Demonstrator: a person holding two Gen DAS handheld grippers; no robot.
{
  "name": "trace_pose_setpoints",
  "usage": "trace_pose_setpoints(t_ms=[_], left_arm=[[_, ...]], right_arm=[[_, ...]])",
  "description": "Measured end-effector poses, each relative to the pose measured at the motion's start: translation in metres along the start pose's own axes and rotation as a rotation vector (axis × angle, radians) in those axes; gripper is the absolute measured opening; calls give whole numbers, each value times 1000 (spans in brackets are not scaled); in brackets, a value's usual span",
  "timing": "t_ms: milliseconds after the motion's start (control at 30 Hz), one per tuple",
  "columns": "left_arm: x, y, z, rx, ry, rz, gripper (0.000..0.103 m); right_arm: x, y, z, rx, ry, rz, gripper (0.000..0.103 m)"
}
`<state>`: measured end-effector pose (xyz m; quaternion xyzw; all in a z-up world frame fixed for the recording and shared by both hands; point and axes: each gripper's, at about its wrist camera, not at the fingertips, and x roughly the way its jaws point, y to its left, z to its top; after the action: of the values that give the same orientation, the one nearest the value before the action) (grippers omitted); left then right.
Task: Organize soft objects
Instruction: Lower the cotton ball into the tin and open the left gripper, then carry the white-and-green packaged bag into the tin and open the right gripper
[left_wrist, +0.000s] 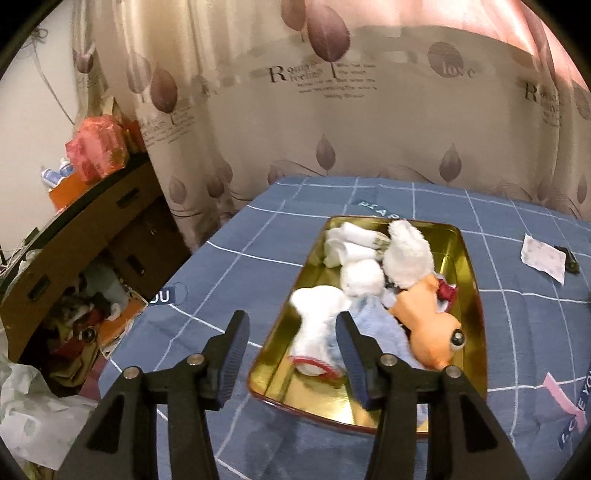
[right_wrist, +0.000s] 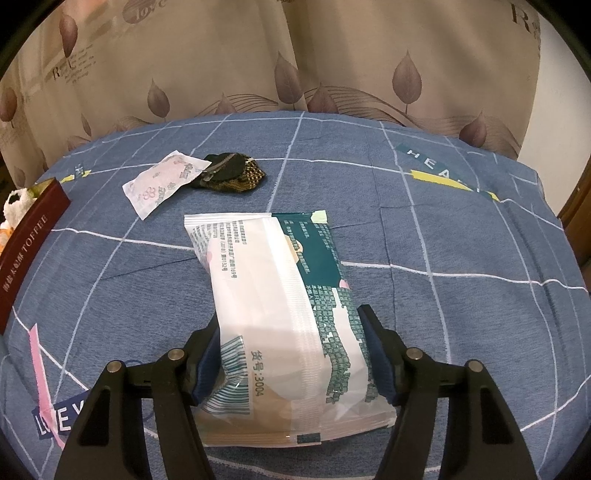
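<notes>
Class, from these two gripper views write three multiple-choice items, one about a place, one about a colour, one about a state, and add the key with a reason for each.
1. Where does the orange plush toy lie?
A. in the gold tin
B. on the bare bedspread
C. on the cardboard box

2. What colour is the inside of the tin?
A. silver
B. gold
C. blue

3. What is the right gripper doing?
A. standing empty
B. closed on the tissue pack
C. holding the small dark pouch

Key:
1 A, the toy lies among white socks inside the tin's walls.
2 B, its floor and walls shine gold in the left wrist view.
3 B, both pads press the pack's sides, while the pouch lies far off on the bedspread.
</notes>
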<state>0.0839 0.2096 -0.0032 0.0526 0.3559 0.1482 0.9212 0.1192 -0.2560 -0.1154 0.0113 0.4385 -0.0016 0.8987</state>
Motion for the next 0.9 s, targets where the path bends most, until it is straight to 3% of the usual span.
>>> trace_pose_setpoints(t_ms=[400, 567, 900], left_arm=[[1, 20, -3, -55, -20, 18, 51], [-5, 17, -3, -34, -55, 38, 52], [-5, 18, -2, -62, -38, -18, 52]], right_arm=[[-7, 12, 2, -41, -3, -58, 57], [-17, 20, 5, -47, -18, -68, 56], [-41, 49, 18, -97, -61, -48, 56]])
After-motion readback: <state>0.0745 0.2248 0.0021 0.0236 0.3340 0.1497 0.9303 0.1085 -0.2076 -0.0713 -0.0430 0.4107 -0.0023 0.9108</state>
